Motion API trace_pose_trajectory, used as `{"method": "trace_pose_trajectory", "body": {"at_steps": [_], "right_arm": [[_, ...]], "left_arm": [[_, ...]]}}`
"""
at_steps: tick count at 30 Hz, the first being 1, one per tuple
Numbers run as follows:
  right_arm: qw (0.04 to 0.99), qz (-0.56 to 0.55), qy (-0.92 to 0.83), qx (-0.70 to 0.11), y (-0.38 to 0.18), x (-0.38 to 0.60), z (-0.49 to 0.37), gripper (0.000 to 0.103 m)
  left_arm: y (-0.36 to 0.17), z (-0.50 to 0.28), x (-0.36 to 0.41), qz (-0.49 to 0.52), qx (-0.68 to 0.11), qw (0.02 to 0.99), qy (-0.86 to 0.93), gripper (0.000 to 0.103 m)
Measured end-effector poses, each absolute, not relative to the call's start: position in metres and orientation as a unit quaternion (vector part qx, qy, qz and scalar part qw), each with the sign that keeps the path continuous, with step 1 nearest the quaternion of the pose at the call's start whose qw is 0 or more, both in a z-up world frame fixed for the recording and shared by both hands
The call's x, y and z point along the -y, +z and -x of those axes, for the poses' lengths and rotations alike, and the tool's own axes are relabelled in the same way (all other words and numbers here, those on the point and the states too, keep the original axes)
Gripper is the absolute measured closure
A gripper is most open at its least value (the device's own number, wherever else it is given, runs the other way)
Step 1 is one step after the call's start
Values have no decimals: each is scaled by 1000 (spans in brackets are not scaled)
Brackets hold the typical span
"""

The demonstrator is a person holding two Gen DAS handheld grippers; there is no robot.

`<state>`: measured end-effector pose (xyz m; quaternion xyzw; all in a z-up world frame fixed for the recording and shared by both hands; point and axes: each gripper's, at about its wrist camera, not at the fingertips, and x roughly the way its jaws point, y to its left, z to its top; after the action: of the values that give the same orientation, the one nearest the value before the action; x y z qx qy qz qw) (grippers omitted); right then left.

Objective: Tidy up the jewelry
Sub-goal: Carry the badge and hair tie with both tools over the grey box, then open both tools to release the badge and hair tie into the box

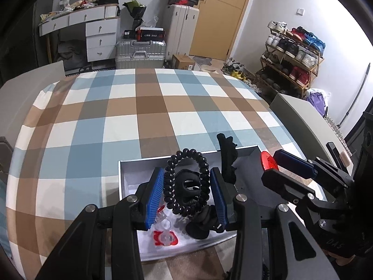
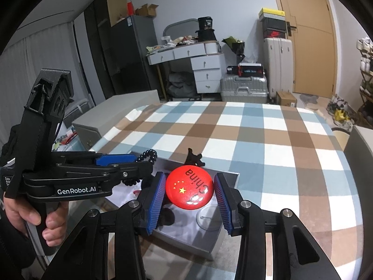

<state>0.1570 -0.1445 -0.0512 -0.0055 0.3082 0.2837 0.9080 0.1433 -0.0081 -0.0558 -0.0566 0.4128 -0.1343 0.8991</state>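
Both grippers hold items over the grey box [image 1: 121, 177] near the front edge of the checked bedcover [image 1: 149, 107].

The left gripper [image 1: 186, 189] has its blue pads clamped on a black spiral hair tie [image 1: 167, 186], a beaded-looking coil held upright as a ring. The right gripper [image 2: 190, 192] clamps a round red badge [image 2: 189, 187] with yellow stars and the word "China". In the box lie a black claw clip [image 1: 187, 187], a black scrunchie [image 1: 227, 161] at the far wall, and red-and-clear pieces [image 1: 164, 235].
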Motion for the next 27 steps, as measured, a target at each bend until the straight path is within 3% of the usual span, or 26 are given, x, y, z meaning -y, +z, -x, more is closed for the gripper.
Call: {"method": "trace_pose_trajectory", "body": {"at_steps": [11,16,18,19,27], "right_arm": [[903,9,273,-331,-66,142,-168,61],[907,4,266,-326,-65,145,-167,52],[907,-2,267,-325,-64,148,-165,50],[908,-4,267,-324,-63,149,-164,50],[914,-20,257,-314,-54,161,-147,42]], "left_arm": [[-64,-150,8,67,-424,893,-136,68],[-65,-150,9,63,-433,889,-136,58],[-64,-148,9,58,-430,891,-132,43],[-63,-146,8,56,-427,893,-128,41],[-54,-131,6,45,-415,901,-120,36]]}}
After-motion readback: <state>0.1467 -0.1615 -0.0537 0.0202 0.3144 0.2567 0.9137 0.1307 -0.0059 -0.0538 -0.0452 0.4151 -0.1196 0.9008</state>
